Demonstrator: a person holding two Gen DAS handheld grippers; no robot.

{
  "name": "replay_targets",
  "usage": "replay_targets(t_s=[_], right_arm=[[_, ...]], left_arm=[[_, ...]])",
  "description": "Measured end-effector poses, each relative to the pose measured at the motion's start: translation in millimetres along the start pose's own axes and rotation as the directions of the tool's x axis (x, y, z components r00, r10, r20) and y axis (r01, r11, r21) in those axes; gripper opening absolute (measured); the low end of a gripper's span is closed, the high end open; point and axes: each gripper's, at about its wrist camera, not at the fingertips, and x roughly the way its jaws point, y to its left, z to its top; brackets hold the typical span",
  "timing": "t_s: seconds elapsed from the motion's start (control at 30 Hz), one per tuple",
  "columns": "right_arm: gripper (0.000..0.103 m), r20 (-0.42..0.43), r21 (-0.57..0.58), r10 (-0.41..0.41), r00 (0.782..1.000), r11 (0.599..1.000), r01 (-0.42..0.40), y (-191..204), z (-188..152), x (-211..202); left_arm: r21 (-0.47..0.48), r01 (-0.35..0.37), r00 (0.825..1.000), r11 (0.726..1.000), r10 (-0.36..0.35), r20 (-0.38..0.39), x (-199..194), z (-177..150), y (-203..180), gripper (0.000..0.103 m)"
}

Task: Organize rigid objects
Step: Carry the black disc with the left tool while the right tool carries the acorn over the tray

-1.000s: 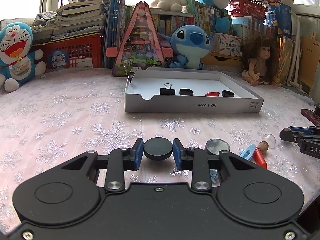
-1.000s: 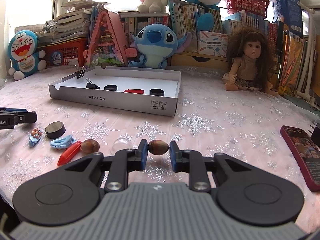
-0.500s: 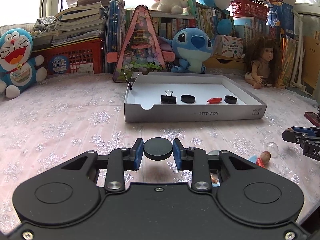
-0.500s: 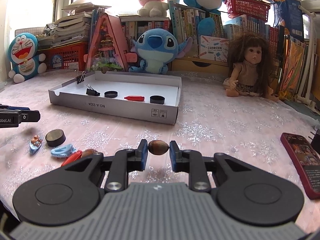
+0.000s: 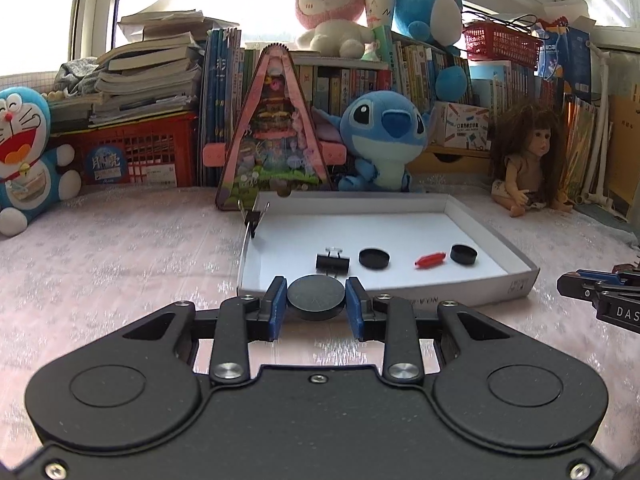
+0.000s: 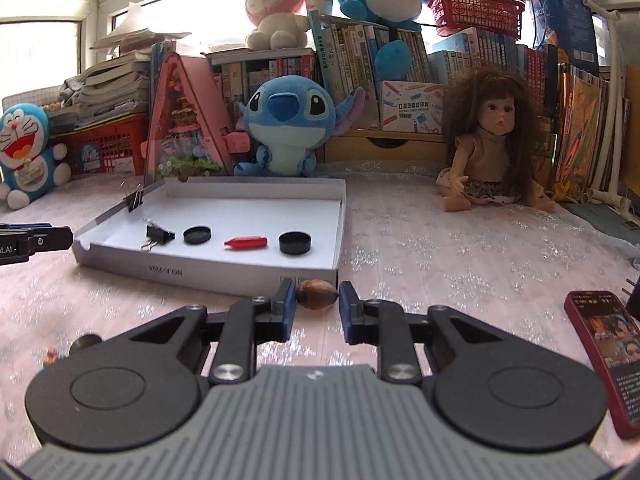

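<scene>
left gripper (image 5: 316,300) jaws clamp a black disc (image 5: 316,295); right gripper (image 6: 317,299) jaws pinch a brown nut (image 6: 316,294) near the white tray (image 6: 224,270).

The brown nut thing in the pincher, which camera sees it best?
The right wrist view. The brown nut sits close up there, pinched between the right gripper's blue pads. In the left wrist view only the tip of that gripper shows; the nut is out of frame.
</scene>
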Motion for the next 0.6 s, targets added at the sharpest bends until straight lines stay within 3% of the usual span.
replay_targets(t_s=[0.2, 0.6], right_arm=[[0.028, 0.002, 0.027, -0.001, 1.0, 1.0, 0.001, -4, 16, 15], [0.028, -0.034, 0.027, 0.014, 0.999, 1.0, -0.013, 4, 35, 54]], left_arm=[[-0.009, -0.001, 1.0, 1.0, 0.001, 0.005, 19, 22, 3, 0.03], [-0.022, -0.055, 0.996, 0.998, 0.053, -0.073, 82, 36, 11, 0.03]])
